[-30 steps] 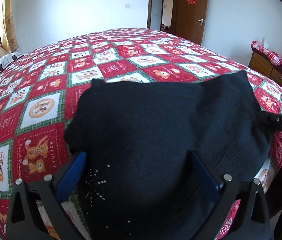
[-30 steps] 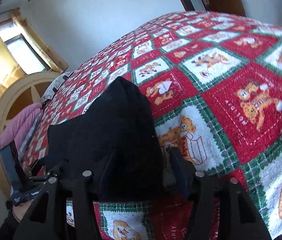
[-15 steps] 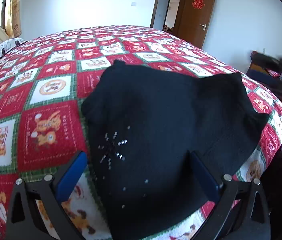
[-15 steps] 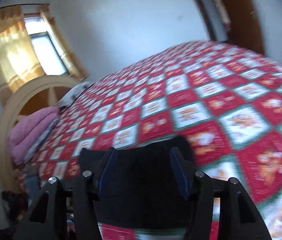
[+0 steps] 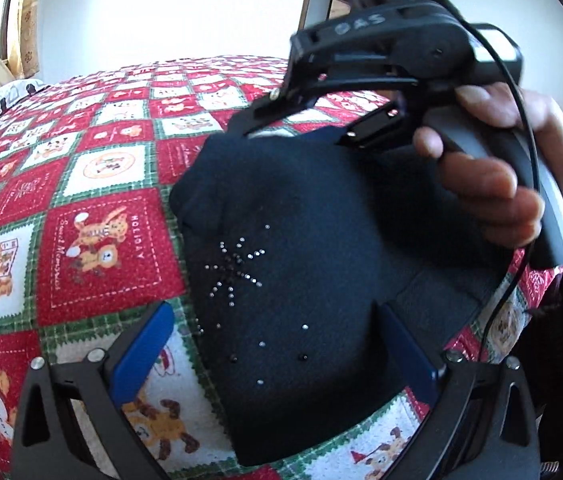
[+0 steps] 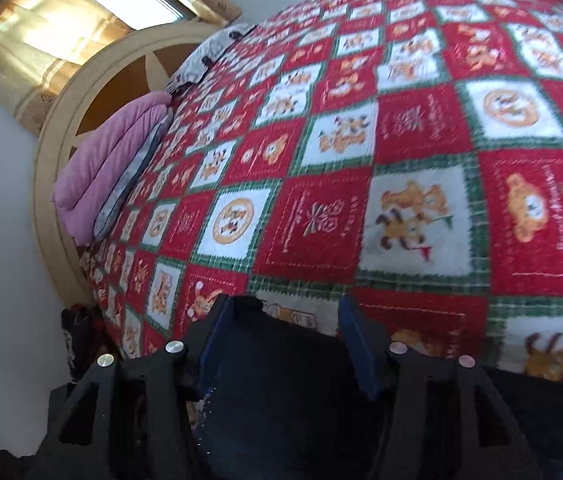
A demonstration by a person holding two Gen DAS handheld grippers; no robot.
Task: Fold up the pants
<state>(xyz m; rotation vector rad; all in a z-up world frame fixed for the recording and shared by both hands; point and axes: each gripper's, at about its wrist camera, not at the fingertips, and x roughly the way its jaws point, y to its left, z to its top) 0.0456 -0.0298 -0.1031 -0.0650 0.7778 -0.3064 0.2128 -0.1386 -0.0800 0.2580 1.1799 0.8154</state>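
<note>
Your right hand (image 5: pixel 493 168) was wrapped around the handle of the right gripper (image 6: pixel 281 320), fingers curled on the trigger, holding it tilted down over the far part of the folded black pants (image 5: pixel 313 248). Its jaws had just been closing, with dark cloth lying between the blue pads (image 6: pixel 355 344), though I could not tell whether they pressed it. Your left gripper (image 5: pixel 277 344) pointed down at the near part of the pants, its jaws spread wide and gripping nothing, one pad over the quilt (image 5: pixel 81 216) and one over the cloth. The pants lay flat near the edge of the bed, rhinestone star facing up.
</note>
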